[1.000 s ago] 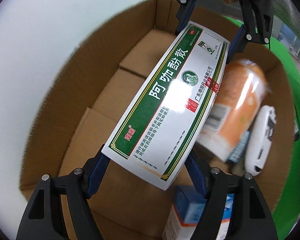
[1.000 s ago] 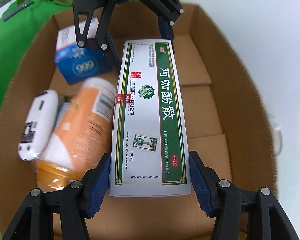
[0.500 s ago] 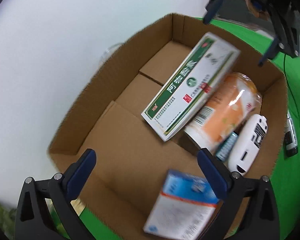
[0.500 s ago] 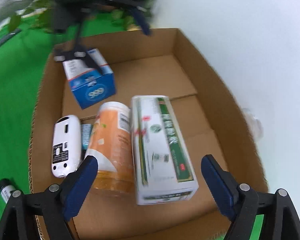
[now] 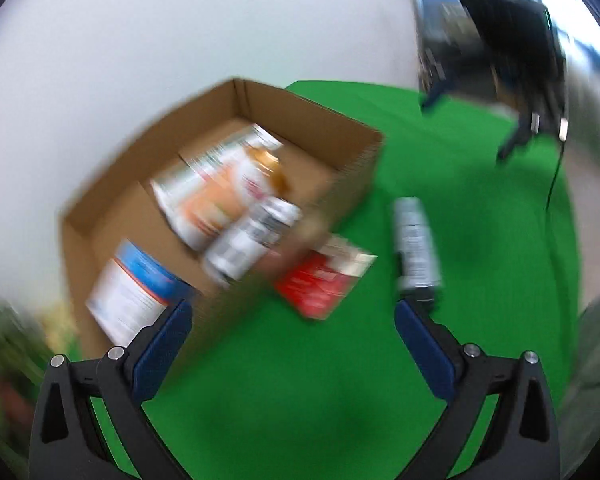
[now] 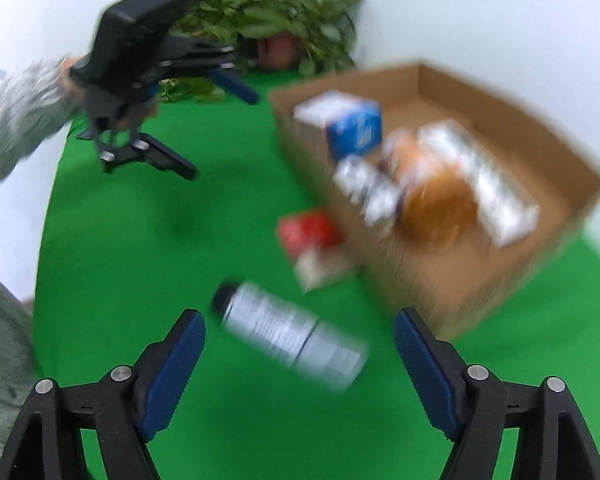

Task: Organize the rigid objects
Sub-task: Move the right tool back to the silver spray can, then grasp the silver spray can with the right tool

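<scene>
A cardboard box (image 5: 360, 152) (image 6: 540, 160) on the green cloth holds the green-and-white carton (image 6: 480, 184), an orange bottle (image 6: 436, 204), a blue-and-white box (image 6: 352, 128) and a white device (image 5: 256, 236). Outside it lie a red-and-white box (image 5: 324, 276) (image 6: 308, 232) and a white bottle with a black cap (image 5: 414, 240) (image 6: 288, 336). My left gripper (image 5: 292, 340) is open and empty, back from the box. My right gripper (image 6: 300, 344) is open, its blue pads (image 6: 180, 364) on either side of the white bottle in view and above it. Both views are blurred.
A potted plant (image 6: 276, 28) stands at the cloth's far corner by the white wall. The left gripper shows in the right wrist view (image 6: 220, 120), raised over the cloth. The right gripper shows in the left wrist view (image 5: 464, 128).
Both grippers have let go of the green-and-white carton, which now lies in the box. Both have pulled back out of the box and swung over the green cloth.
</scene>
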`<state>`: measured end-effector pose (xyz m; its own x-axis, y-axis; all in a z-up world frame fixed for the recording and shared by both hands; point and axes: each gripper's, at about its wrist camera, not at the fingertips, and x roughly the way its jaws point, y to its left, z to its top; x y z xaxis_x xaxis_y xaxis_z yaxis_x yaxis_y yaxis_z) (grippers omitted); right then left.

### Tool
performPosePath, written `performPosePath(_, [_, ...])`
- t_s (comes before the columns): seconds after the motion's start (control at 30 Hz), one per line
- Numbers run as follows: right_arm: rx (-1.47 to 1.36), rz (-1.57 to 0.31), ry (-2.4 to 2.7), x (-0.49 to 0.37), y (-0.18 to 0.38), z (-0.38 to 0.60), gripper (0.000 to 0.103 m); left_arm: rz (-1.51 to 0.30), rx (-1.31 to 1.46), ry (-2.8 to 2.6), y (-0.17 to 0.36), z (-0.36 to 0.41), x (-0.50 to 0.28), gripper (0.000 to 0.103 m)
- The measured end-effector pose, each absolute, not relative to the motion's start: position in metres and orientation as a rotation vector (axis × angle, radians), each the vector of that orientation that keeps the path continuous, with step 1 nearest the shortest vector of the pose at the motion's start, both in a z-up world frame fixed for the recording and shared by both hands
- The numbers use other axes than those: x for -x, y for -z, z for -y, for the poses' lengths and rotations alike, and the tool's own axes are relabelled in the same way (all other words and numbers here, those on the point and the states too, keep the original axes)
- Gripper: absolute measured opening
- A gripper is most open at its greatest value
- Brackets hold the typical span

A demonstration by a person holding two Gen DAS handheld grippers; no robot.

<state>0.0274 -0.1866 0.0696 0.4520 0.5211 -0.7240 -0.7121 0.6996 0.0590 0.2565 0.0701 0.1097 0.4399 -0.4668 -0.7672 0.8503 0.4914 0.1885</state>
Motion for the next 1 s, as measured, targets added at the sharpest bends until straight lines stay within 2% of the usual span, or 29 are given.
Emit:
performPosePath(0.03, [0.241, -0.817, -0.759, -0.024, -0.052, 0.191, 0.077, -0.742, -0.563, 0.889, -0.1, -0.072, -0.245, 0.099])
performPosePath(0.17, [0.106, -0.91, -0.668, -0.043, -0.002, 0.205, 0.074, -0.856, -0.493, 0.892, -0.049, -0.047, -0.219, 0.074])
performPosePath(0.33, [-0.045, -0.912, -0.732, -0.077, 0.01, 0.205, 0.074, -0.966, -0.52, 0.931, -0.007, -0.011, -0.209, 0.062])
performPosePath(0.6, [-0.013, -0.944, -0.906, -0.061, 0.013, 0.173, 0.075, -0.951, -0.573, 1.017, 0.003, 0.013, -0.198, 0.062])
performPosePath(0.83, [0.183, -0.935, -0.88, -0.037, 0.005, 0.148, 0.075, -0.951, -0.649, 1.081, 0.007, 0.002, -0.213, 0.062])
performPosePath(1.0, [0.285, -0.967, -0.842, -0.05, 0.005, 0.147, 0.075, -0.922, -0.687, 1.123, 0.001, -0.003, -0.211, 0.062])
